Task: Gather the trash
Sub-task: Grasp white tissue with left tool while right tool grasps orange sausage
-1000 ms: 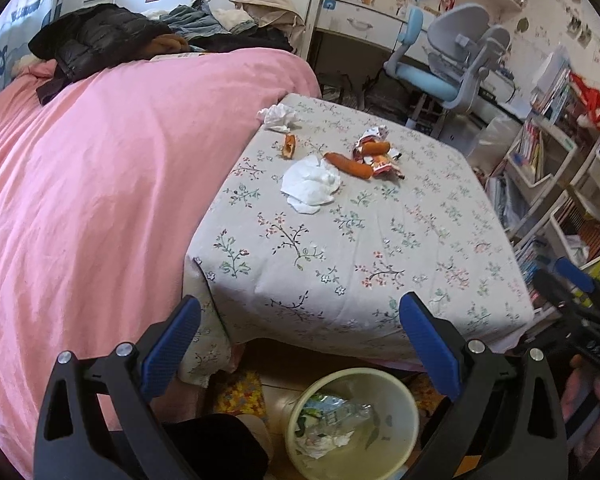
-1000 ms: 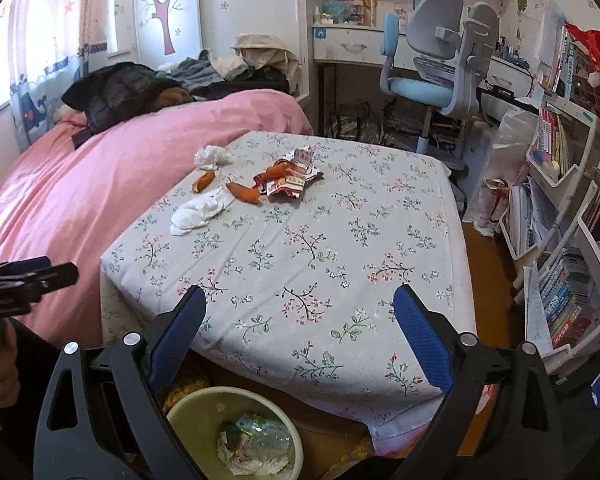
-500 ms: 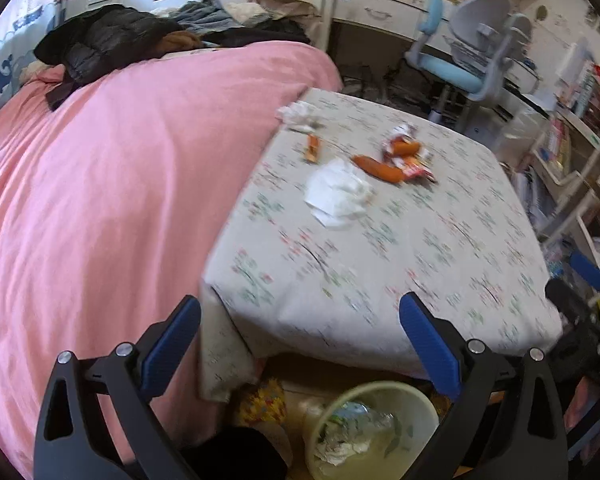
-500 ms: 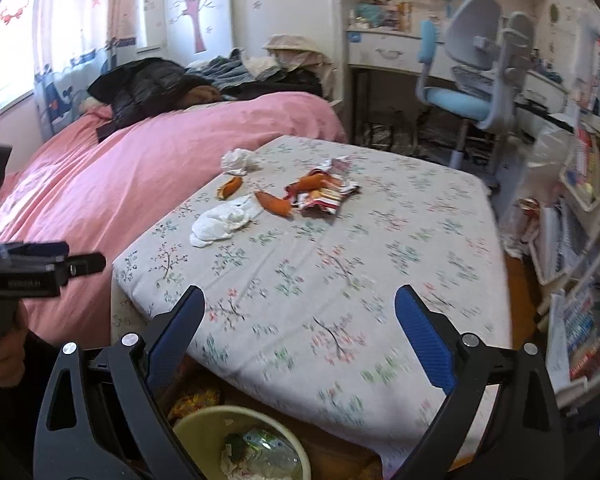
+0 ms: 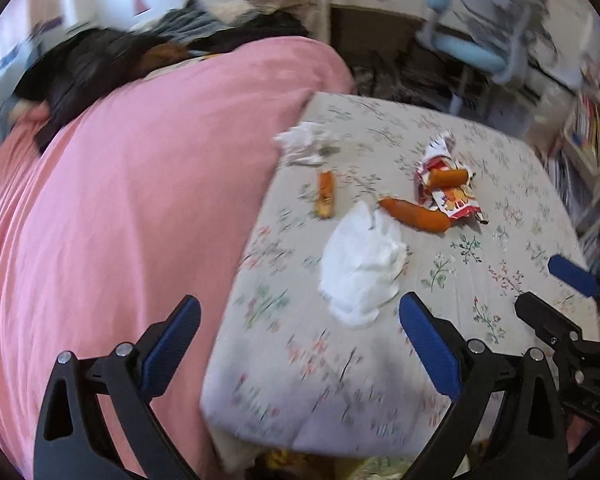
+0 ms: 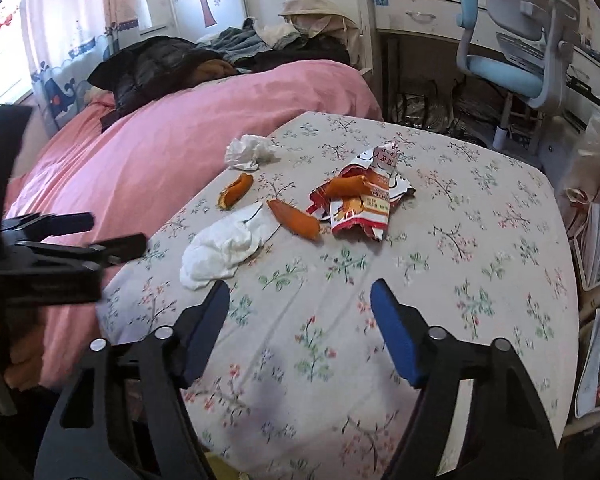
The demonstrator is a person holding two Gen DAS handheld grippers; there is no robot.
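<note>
Right claw (image 6: 298,306) empty, just narrowing; left claw (image 5: 300,322) open, empty. White tissue (image 6: 224,246) ahead-left on desk (image 6: 440,280), nearer left claw.

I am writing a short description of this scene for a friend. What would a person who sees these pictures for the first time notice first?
First, the litter in the middle of the flowered tablecloth: a torn red snack wrapper, orange sausage pieces just left of it, and a big crumpled white tissue nearer the camera. Next, the large pink bedspread along the table's left side, with dark clothes piled at its far end.
</note>
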